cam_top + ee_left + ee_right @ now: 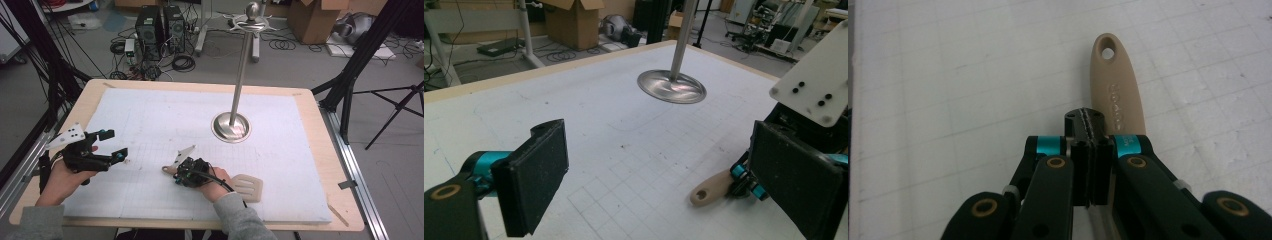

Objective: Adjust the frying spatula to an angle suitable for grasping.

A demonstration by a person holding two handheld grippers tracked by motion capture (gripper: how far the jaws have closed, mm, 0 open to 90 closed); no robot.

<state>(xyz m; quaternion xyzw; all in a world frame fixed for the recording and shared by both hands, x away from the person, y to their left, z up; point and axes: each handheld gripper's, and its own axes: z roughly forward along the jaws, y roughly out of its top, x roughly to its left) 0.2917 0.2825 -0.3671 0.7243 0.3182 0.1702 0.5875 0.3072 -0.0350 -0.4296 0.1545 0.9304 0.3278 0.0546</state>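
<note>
The right gripper [181,172] has its two black jaws pressed together on the neck of a beige plastic slotted spatula [248,187], which lies flat on the white gridded mat [280,150]. In the right gripper view the closed jaws [1089,150] sit over the handle, and the spatula's rounded handle end with its hanging hole [1113,85] runs out ahead of the jaw tips and slightly to their right. In the high view the spatula's slotted blade lies behind the right gripper, just beside the person's right hand [216,182] and grey sleeve, while the handle tip peeks out in front of the jaws.

The left gripper [116,146] is wide open and holds nothing; it hovers over the mat, well apart from the spatula. In the left gripper view its two padded jaws stand far apart at either side, and the spatula handle [711,189] lies ahead between them, nearer the right-hand jaw, with the right gripper [746,180] clamped on it.

A polished steel stand with a round base [231,126] and a tall upright pole stands farther out on the mat, ahead of both grippers.
</note>
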